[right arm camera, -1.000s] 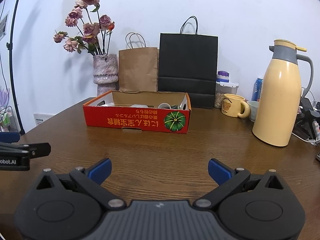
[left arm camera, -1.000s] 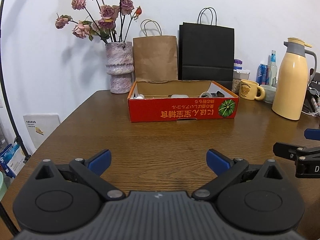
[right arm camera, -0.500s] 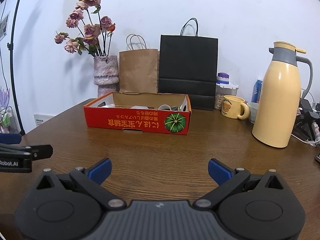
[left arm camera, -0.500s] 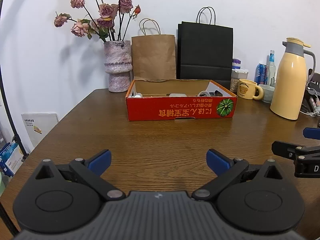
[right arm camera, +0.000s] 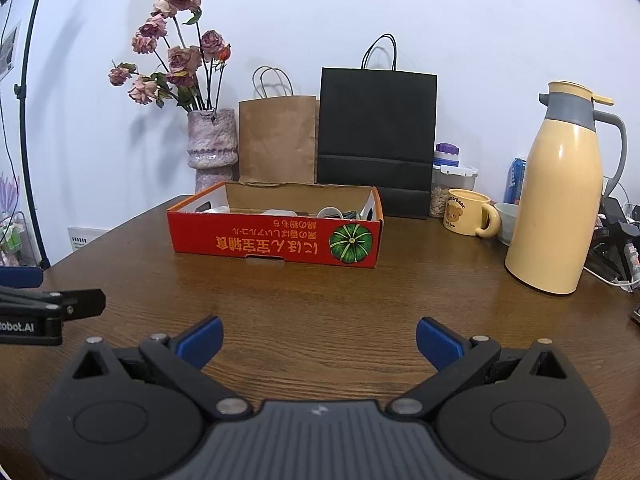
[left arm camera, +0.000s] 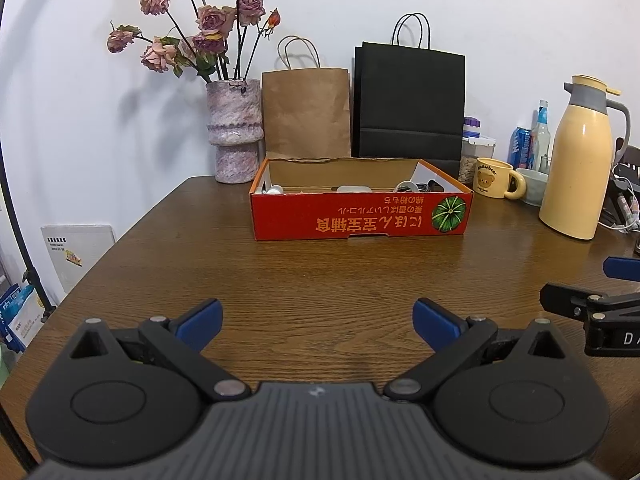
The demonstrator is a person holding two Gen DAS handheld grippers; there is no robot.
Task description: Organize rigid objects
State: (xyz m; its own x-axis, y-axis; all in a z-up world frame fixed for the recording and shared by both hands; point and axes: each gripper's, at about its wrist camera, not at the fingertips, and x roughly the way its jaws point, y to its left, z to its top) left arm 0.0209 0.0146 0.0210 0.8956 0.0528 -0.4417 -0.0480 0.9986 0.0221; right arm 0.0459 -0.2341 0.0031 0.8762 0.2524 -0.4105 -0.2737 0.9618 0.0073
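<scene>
Left wrist view: the left gripper (left arm camera: 316,316) hangs low over the table (left arm camera: 320,276), jaws wide apart and empty; the red box (left arm camera: 360,216) stands well ahead, near the table's far side, in front of the paper bags (left arm camera: 306,112) and the vase (left arm camera: 235,132). Over the last second the box has slid slightly lower and nearer the middle of this view, and the flowers have risen toward the top edge; the change is small and reads as a slight shift of the camera. Right wrist view: the right gripper (right arm camera: 318,338), jaws likewise apart and empty, faces the same box (right arm camera: 276,238); this view is nearly unchanged, the box again a touch lower. A few small items (left arm camera: 354,189) show above the box's near wall; what they are cannot be told. The bare table fits both items awaiting removal and sorting already finished. The jug (right arm camera: 556,200) and mug (right arm camera: 468,212) stand at right.
</scene>
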